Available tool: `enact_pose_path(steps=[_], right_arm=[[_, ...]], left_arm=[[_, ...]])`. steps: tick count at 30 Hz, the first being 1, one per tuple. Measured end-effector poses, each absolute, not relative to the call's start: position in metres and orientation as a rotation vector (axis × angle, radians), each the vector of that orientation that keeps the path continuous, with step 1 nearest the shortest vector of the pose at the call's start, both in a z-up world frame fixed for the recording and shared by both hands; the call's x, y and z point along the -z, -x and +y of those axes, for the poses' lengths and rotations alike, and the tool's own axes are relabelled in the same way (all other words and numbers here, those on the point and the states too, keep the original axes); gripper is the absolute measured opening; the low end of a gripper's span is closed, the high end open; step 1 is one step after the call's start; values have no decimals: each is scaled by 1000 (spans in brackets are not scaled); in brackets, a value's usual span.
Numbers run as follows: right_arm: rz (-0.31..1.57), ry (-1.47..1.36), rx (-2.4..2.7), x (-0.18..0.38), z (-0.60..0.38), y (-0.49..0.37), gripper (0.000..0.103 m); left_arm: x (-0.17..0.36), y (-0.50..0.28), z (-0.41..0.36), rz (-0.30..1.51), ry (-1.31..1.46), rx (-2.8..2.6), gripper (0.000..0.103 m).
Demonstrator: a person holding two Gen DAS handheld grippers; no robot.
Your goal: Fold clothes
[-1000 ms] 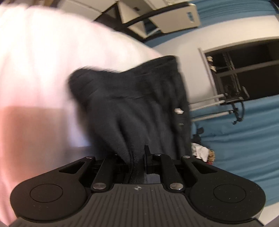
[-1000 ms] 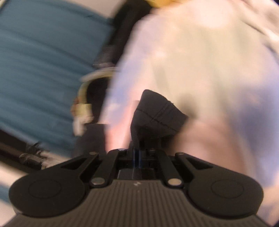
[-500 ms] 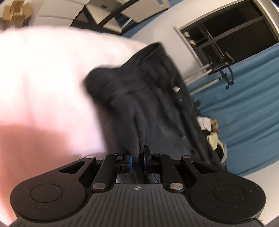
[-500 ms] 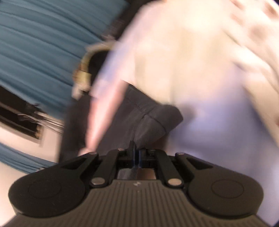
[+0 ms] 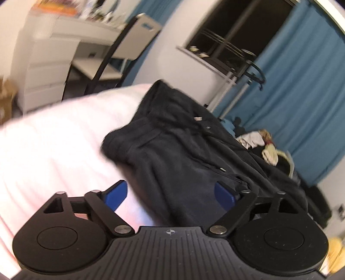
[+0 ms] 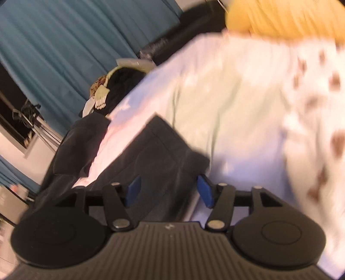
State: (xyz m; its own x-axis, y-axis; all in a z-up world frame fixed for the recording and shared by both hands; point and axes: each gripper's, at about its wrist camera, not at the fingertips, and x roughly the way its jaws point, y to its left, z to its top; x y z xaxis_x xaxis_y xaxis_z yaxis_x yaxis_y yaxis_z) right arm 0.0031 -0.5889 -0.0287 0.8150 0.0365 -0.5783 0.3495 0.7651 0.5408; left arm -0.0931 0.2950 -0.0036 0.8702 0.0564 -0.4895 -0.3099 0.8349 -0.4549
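Pale bedspread (image 5: 54,146) under black trousers (image 5: 183,155); blue curtains (image 5: 301,97) behind.

In your right wrist view, motion blur smears the pale bedding (image 6: 248,103); its brown marks cannot be read as any pattern. The yellow fabric (image 6: 291,19) is cut off by the top edge. The black garment (image 6: 155,155) runs under your right gripper (image 6: 169,189), so its near end is hidden. In your left wrist view, the black garment (image 5: 183,155) likewise disappears beneath the left gripper (image 5: 174,195). The items on the white shelving (image 5: 49,43) are too blurred to identify.
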Motion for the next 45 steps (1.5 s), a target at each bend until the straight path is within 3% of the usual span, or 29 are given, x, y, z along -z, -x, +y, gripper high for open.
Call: enact_pose_path(steps=[10,18,23,34,40,45], right_arm=[[448,-458,5,-59,-504,-43,69],[416,-356,-186,-89,-392,-70,69],[403,-298,-228,-84,-348,-77,69],[405,-249,-206,-32,-338,-89,70],[440,-212,-213,-21,-327,-102,71],[439,-204,-203,-16,-325,-99,79]], left_arm=[[-68,20,167,413,313,-28,96],[-72,-28,62,382,208,106,96],[-55,-46,16,378,156,150,96],[13,-59,5,404,190,118,96],[16,-60,5,397,137,90,96],[17,-59,8,406,138,84,96]])
